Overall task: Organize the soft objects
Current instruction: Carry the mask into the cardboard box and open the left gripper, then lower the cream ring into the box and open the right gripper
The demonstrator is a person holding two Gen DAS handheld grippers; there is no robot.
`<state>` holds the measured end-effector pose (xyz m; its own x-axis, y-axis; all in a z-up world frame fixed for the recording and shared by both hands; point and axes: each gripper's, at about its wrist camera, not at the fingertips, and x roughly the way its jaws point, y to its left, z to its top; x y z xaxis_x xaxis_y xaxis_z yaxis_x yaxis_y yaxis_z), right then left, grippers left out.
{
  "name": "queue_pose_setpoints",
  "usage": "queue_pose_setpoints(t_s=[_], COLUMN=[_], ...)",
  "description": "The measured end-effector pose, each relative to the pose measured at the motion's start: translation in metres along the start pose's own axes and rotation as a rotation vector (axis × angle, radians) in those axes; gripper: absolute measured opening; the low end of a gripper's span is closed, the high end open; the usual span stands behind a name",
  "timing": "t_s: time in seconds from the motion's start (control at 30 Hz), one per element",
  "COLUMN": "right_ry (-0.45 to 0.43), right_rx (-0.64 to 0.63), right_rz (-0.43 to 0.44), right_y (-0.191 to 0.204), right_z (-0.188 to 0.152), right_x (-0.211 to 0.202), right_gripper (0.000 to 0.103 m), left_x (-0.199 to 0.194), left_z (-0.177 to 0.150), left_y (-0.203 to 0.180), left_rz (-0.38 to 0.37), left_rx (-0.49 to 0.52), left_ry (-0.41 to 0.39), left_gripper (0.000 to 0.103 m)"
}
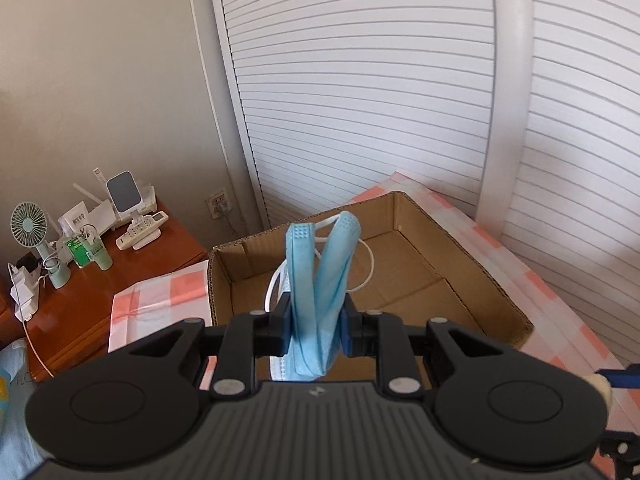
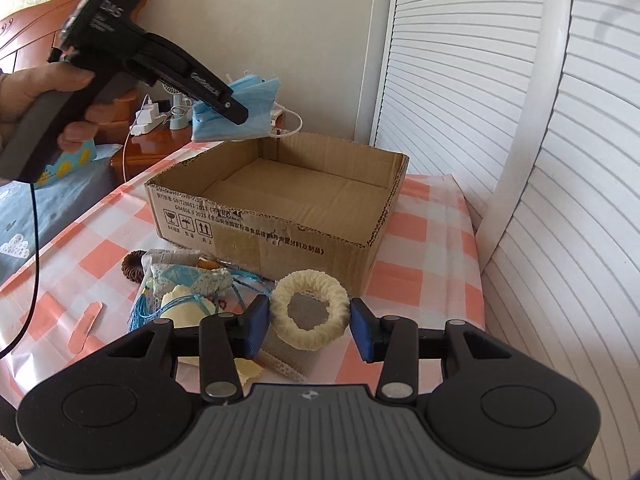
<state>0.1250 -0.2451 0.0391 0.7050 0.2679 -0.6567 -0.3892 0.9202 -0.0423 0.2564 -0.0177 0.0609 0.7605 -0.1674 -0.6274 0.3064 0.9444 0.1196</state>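
We clamp the left hand-held gripper [image 1: 316, 326] on the blue face mask [image 1: 320, 280] above the cardboard box [image 2: 280, 208]; the right hand-held gripper [image 2: 308, 330] stands apart around the cream ring [image 2: 308, 314], with the pile of soft items [image 2: 188, 288] at 9 o'clock.

We take this for a home bedroom. A wooden bedside cabinet [image 1: 120, 276] carries a small desk fan [image 1: 30, 226], a power strip [image 1: 142, 230] and chargers. White louvred closet doors [image 1: 360, 100] fill the back wall, with a wall socket [image 1: 218, 202] beside them. A pink-checked cloth [image 2: 420, 240] covers the work surface.
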Motion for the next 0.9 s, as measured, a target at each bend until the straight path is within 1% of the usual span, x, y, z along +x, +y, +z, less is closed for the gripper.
queue_pose_setpoints(t_s=[0.13, 0.2, 0.23, 0.27, 0.3, 0.37, 0.5, 0.67, 0.83, 0.9], right_ry=[-0.007, -0.007, -0.008, -0.008, -0.006, -0.003, 0.0, -0.008, -0.019, -0.023], right_rx=[0.005, 0.012, 0.015, 0.018, 0.021, 0.023, 0.018, 0.007, -0.012, -0.014], right_rz=[-0.008, -0.009, -0.01, -0.011, -0.013, -0.019, -0.025, -0.027, -0.029, -0.027], right_y=[-0.006, -0.008, -0.008, -0.01, -0.01, -0.011, -0.011, -0.006, 0.0, 0.001], right_z=[0.006, 0.008, 0.009, 0.01, 0.01, 0.011, 0.012, 0.017, 0.024, 0.027], right_x=[0.005, 0.009, 0.01, 0.011, 0.012, 0.013, 0.014, 0.011, 0.009, 0.01], right_gripper=[0.049, 0.049, 0.049, 0.049, 0.049, 0.049, 0.049, 0.049, 0.049, 0.049], left_x=[0.039, 0.056, 0.064, 0.07, 0.073, 0.074, 0.061, 0.02, -0.027, -0.044], left_z=[0.014, 0.019, 0.021, 0.022, 0.021, 0.02, 0.015, 0.002, -0.026, -0.041], left_y=[0.012, 0.017, 0.019, 0.022, 0.024, 0.025, 0.025, 0.019, 0.007, 0.004], left_rz=[0.037, 0.041, 0.046, 0.062, 0.077, 0.094, 0.073, 0.065, 0.049, 0.04], left_rx=[-0.039, -0.063, -0.078, -0.095, -0.106, -0.112, -0.099, -0.051, -0.023, -0.037], left_ry=[0.034, 0.05, 0.064, 0.075, 0.072, 0.055, 0.053, 0.017, 0.014, 0.005], left_gripper=[0.023, 0.037, 0.056, 0.07, 0.073, 0.074, 0.08, 0.092, 0.094, 0.095])
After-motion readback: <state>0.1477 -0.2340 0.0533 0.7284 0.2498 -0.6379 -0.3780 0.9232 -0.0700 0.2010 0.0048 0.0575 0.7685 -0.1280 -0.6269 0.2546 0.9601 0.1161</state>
